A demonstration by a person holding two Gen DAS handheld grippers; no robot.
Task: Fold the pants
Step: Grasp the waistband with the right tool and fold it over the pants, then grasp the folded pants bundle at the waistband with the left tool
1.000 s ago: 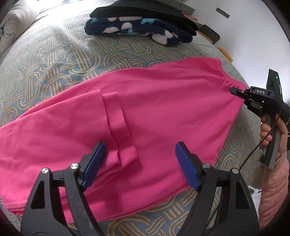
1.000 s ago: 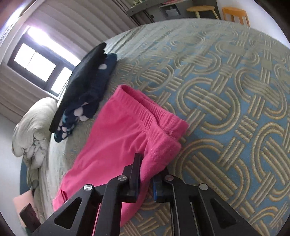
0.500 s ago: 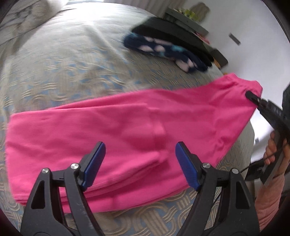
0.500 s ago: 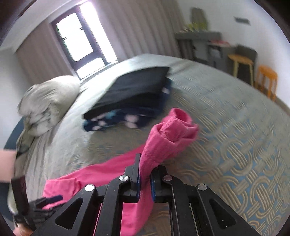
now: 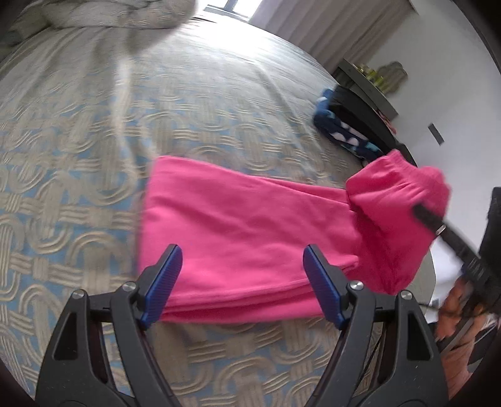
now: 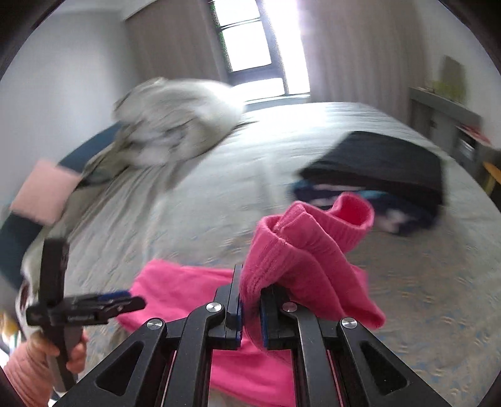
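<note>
Pants [image 5: 250,225] lie on bedspread [image 5: 94,131]; folded clothes stack [image 5: 347,131] far right, crumpled duvet [image 5: 103,15] far left.

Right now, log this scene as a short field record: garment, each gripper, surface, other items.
garment: pink pants, lying folded lengthwise on the bed, waistband end lifted
left gripper: open, above the pants' near edge, holding nothing
right gripper: shut on the bunched waistband, raised off the bed
surface: patterned bedspread
other items: stack of dark folded clothes farther back; grey pillow at the head
</note>
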